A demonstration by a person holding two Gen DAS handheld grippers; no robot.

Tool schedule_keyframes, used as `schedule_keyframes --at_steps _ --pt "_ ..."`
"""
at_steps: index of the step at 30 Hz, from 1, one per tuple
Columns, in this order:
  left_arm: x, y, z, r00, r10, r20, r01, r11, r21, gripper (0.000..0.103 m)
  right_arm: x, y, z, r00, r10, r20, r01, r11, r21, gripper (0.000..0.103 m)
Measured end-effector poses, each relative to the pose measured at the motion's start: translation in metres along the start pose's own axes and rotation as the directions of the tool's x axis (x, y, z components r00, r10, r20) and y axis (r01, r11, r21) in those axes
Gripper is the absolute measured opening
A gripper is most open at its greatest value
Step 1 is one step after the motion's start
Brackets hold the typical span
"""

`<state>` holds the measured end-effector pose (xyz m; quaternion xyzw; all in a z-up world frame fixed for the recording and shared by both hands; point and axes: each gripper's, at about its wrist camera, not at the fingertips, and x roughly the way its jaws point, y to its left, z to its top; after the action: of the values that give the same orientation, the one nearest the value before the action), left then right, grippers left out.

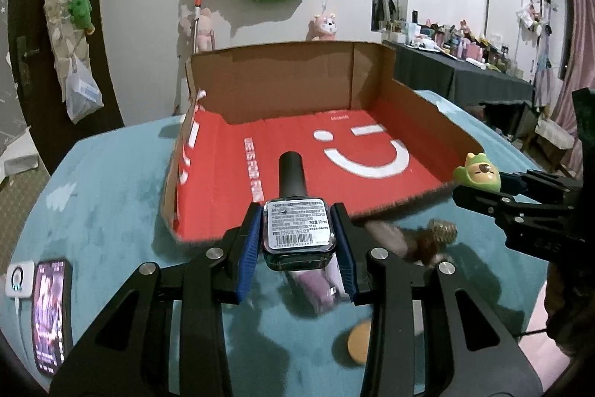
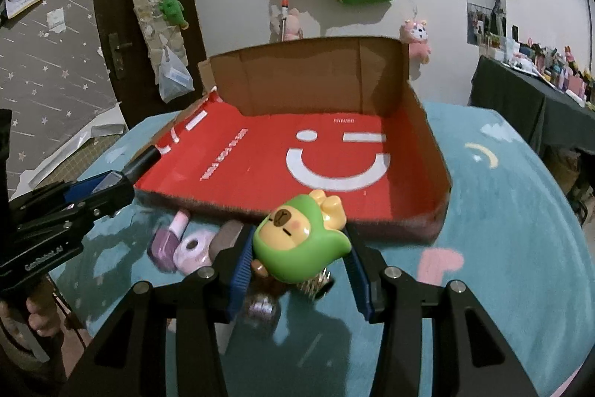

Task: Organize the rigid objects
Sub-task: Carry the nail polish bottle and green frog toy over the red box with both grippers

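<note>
While grippers grip, bottles (image 2: 174,240) lie before box (image 2: 431,144).

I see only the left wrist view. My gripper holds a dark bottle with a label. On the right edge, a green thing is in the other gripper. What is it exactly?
Observer: A green toy figure with a sleepy animal face; the right gripper is shut on it.
Operator: What lies under my bottle? It is blurred for me.
Observer: A purple nail polish bottle with a pink cap lies on the teal cloth, before the red box.
Operator: Anything beside it?
Observer: A pale pink round item, touching it on its right.
</note>
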<state>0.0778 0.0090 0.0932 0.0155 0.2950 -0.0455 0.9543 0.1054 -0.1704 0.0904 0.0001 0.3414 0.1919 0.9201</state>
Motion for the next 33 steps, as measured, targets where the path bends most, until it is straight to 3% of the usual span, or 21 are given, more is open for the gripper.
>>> schedule_keyframes --at_steps 6,19,33 --pt "0.014 0.000 0.020 1.000 0.004 0.007 -0.004 1.000 0.000 0.035 0.006 -0.004 0.017 1.000 0.000 -0.002 0.000 1.000 0.000 0.049" --pt "0.063 0.014 0.055 0.998 -0.005 -0.056 0.003 0.999 -0.038 0.035 0.034 -0.013 0.063 1.000 0.016 -0.024 -0.015 0.999 0.030 0.049" --pt "0.133 0.034 0.054 0.982 -0.006 -0.188 -0.009 0.997 -0.079 0.035 0.102 -0.028 0.079 0.992 -0.010 -0.129 0.015 0.999 0.037 0.049"
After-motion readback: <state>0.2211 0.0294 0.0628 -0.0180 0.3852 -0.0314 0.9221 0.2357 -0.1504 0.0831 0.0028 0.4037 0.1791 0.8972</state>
